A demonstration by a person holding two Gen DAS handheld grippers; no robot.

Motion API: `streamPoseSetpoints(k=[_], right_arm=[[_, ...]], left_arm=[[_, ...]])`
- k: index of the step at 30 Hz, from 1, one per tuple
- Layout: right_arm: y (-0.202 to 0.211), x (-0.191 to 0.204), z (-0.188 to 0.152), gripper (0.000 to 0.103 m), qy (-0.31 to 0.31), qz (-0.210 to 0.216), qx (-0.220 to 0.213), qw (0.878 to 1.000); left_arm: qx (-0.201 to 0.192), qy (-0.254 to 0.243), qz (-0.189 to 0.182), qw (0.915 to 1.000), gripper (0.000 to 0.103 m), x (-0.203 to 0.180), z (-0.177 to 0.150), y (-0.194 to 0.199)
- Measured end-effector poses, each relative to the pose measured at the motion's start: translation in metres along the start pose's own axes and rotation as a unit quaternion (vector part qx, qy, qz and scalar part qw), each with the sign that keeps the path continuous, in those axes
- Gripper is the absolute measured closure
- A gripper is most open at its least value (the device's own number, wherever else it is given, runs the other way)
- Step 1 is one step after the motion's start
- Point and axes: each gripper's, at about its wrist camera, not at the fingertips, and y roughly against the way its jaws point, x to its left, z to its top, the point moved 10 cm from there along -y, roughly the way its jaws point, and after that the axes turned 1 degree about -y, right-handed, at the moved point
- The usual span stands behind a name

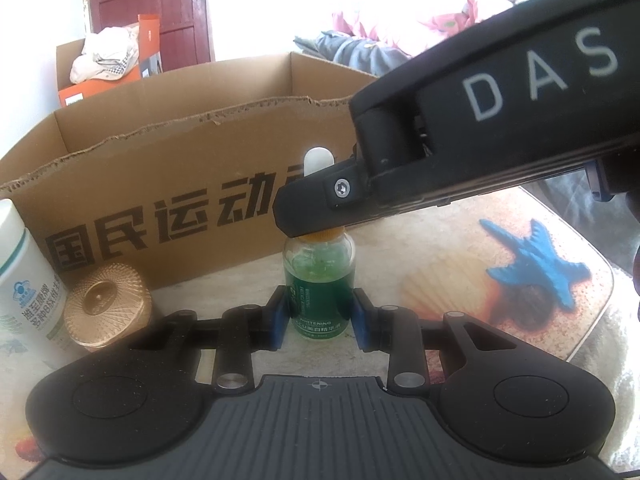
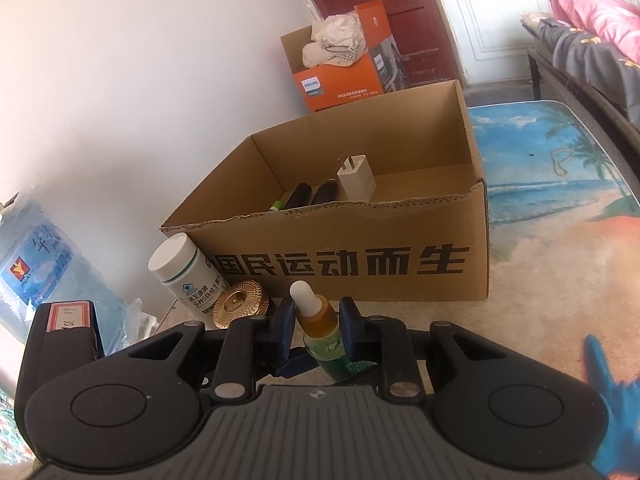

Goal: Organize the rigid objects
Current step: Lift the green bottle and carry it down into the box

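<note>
**Both grippers on one little dropper bottle**

So the dropper bottle [image 1: 319,280] stands upright on the tabletop [image 2: 560,264], right in front of the cardboard box [image 2: 360,256]. The left gripper [image 1: 319,316] has its blue pads clamped on the green glass body down low, and the right gripper [image 2: 318,320] is pinched on the amber neck just under the white bulb. In the left view the right one comes in from the upper right with "DAS" showing on its side.

Room to move: pretty tight on the left, where a white pill bottle [image 2: 186,276] and a gold lid [image 2: 240,302] sit just beside the dropper, near the box's front left corner. To the right the beach-print top is open out to its edge.

The box has a torn front rim and is open on top, with a white charger [image 2: 356,178] and dark tubes at the back.

Writing: the bottle reads "WHITENING", and the orange box [image 2: 340,84] behind reads "PHILIPS".
</note>
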Motion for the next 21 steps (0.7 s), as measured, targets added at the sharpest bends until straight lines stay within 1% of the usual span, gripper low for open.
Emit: streamPoseSetpoints(k=[8,15,21], right_arm=[[0.008,0.003,0.005,0.075,0.005,-0.004,-0.010,1.000],[0.013,0.007,0.011,0.075,0.014,-0.008,-0.021,1.000],[0.020,0.017,0.018,0.076,0.029,-0.001,-0.034,0.999]], left_arm=[[-0.011,-0.003,0.004,0.9999,0.072,-0.001,0.003,0.011],[-0.025,-0.007,0.008,0.9996,0.072,-0.002,0.007,0.018],[-0.040,-0.012,0.012,0.9990,0.072,-0.001,0.014,0.031]])
